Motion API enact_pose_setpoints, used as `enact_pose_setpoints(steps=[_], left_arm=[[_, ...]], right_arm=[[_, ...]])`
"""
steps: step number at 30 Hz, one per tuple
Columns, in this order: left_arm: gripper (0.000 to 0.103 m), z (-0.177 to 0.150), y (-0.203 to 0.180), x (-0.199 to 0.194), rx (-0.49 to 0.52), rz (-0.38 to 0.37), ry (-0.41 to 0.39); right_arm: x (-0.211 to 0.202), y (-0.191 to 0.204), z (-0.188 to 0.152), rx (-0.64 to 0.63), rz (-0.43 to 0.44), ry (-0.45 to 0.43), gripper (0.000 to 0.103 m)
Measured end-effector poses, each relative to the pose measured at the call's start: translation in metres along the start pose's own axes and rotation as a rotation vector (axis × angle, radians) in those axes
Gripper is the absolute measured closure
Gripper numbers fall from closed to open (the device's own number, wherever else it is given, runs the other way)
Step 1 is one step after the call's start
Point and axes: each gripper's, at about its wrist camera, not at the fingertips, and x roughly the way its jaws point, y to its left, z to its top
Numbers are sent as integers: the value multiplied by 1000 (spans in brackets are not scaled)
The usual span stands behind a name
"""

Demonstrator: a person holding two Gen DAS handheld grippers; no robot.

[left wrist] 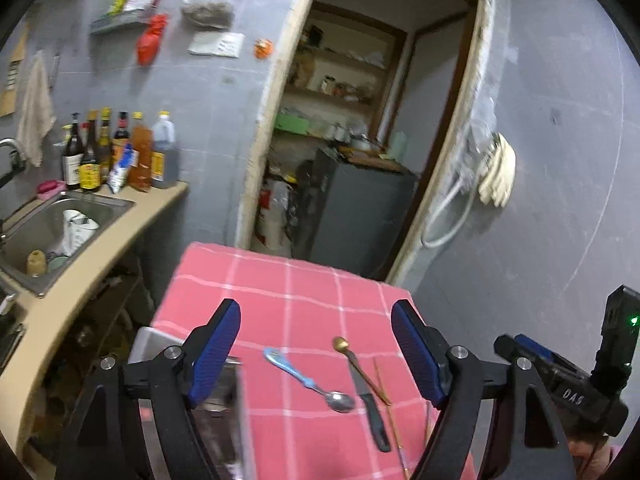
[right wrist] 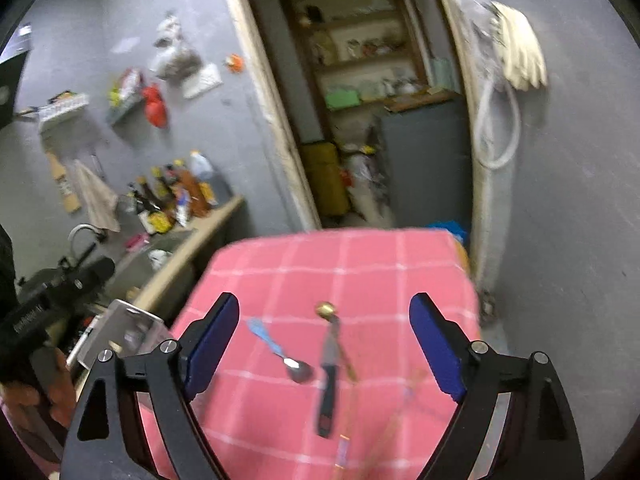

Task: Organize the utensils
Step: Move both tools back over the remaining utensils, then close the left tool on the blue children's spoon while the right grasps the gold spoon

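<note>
On the pink checked tablecloth point(left wrist: 288, 292) lie a blue-handled metal spoon point(left wrist: 308, 380), a black-handled knife point(left wrist: 370, 404), a small gold spoon point(left wrist: 352, 356) and thin chopsticks point(left wrist: 390, 404). A clear plastic container point(left wrist: 220, 412) stands at the table's left edge, behind my left finger. My left gripper point(left wrist: 316, 348) is open and empty above the utensils. In the right wrist view the same spoon point(right wrist: 280, 354), knife point(right wrist: 330, 384) and gold spoon point(right wrist: 330, 312) lie under my open, empty right gripper point(right wrist: 324, 340). The container point(right wrist: 124, 332) shows at left.
A counter with a steel sink point(left wrist: 52, 224) and several sauce bottles point(left wrist: 120, 152) runs along the left. A doorway point(left wrist: 360, 140) to a pantry with a grey cabinet point(left wrist: 360, 216) is behind the table. The right gripper's body point(left wrist: 580, 380) is at the far right.
</note>
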Motion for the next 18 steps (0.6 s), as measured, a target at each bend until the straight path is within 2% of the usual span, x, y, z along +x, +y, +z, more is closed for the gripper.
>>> enact_pose_setpoints(steps=[4,9,17,18], left_arm=[[26,-5,-23,26,24,-7,69],[25,-16,-41,69,21,45,184],[26,-34,-39,138,-35,194,349],[28,-38,-35,147,-54,210,365]], right_arm=[[14,-31,-10,22,-38,70,20],[40,-58,-22,22,-38,147,20],[114,-87,-21,-26,75,252,20],[123,-88,-21,-32,88,262,20]])
